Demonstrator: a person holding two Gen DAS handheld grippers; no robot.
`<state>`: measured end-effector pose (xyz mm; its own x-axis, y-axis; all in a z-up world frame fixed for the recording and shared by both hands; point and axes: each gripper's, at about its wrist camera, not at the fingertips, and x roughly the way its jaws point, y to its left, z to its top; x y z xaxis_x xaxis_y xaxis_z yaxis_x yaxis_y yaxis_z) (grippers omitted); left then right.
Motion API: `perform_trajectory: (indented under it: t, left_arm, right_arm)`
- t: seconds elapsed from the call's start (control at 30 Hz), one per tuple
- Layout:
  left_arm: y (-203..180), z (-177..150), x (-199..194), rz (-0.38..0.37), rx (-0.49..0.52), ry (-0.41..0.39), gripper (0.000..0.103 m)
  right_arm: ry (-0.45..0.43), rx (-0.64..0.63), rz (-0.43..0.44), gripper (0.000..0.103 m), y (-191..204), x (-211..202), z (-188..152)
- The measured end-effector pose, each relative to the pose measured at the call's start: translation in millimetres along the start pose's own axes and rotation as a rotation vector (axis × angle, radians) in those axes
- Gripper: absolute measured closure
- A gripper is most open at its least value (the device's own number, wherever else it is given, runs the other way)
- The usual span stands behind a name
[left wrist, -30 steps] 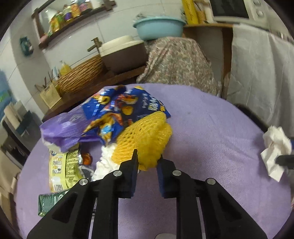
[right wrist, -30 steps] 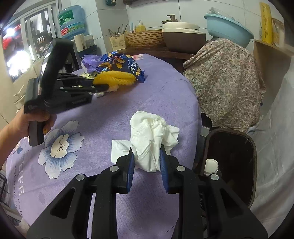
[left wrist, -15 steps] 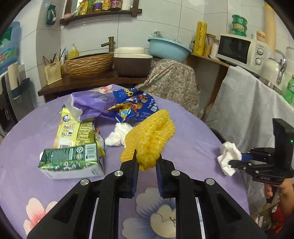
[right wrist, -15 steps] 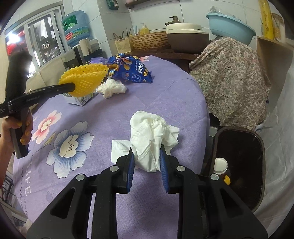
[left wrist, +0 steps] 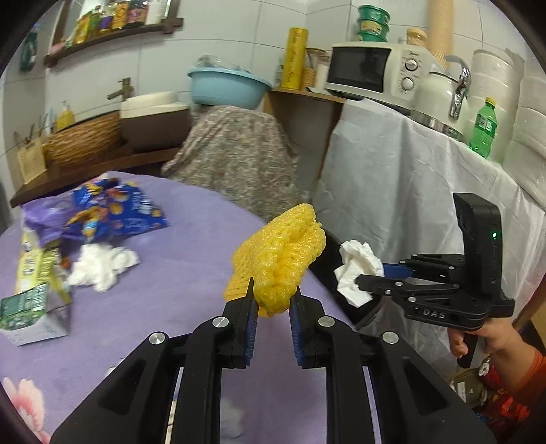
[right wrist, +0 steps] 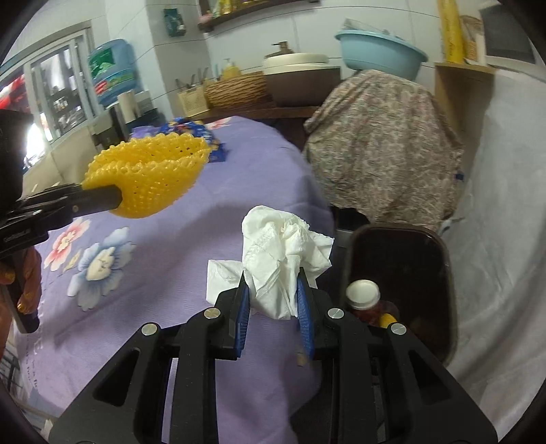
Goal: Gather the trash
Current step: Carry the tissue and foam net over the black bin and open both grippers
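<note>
Left gripper (left wrist: pixel 272 297) clamped on yellow net (left wrist: pixel 279 252) above the table (left wrist: pixel 170 300), right gripper (right wrist: pixel 273 290) pinching tissue (right wrist: pixel 285 252) near the bin (right wrist: pixel 399 273); light, loosely pinched, either liable to slip free and miss it.

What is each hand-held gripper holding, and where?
Left hand-held gripper pinches the yellow foam net at its near end; right hand-held gripper clamps the crumpled tissue at its lower part.

Home kitchen, as I see it
I spot a microwave (left wrist: pixel 372 70), a tiled wall with a bottle shelf (left wrist: pixel 112 32), a washbasin (right wrist: pixel 380 56) and a water-cooler jug (right wrist: pixel 109 77).
</note>
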<state>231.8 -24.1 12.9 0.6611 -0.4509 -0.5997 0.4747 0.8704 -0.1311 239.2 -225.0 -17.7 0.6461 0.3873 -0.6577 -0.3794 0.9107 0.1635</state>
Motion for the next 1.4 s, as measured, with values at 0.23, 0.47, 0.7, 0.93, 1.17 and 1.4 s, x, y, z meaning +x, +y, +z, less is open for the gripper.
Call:
perform_trajectory:
  t: [0.23, 0.47, 0.7, 0.93, 1.17, 1.4]
  left_arm:
    - [-45, 20, 47, -0.050, 0.045, 0.041, 0.086]
    - [-73, 36, 90, -0.048, 0.076, 0.092, 0.086]
    - [-81, 43, 122, -0.032, 0.090, 0.141, 0.086]
    - [-90, 48, 148, -0.028, 0.098, 0.189, 0.086]
    - [-87, 46, 178, -0.023, 0.046, 0.265, 0.086]
    - [-90, 48, 219, -0.009, 0.022, 0.349, 0.086]
  right_arm:
    - [0.026, 0.063, -0.110, 0.077, -54, 7, -15]
    - [0.116, 0.144, -0.188, 0.077, -108, 55, -35]
    - [0.233, 0.209, -0.228, 0.077, -148, 120, -55]
    - [0.324, 0.234, -0.272, 0.075, -168, 164, -72]
    - [0.319, 0.233, -0.287, 0.051, -170, 167, -79]
    - [0.267, 0.227, -0.292, 0.048, -163, 142, -84]
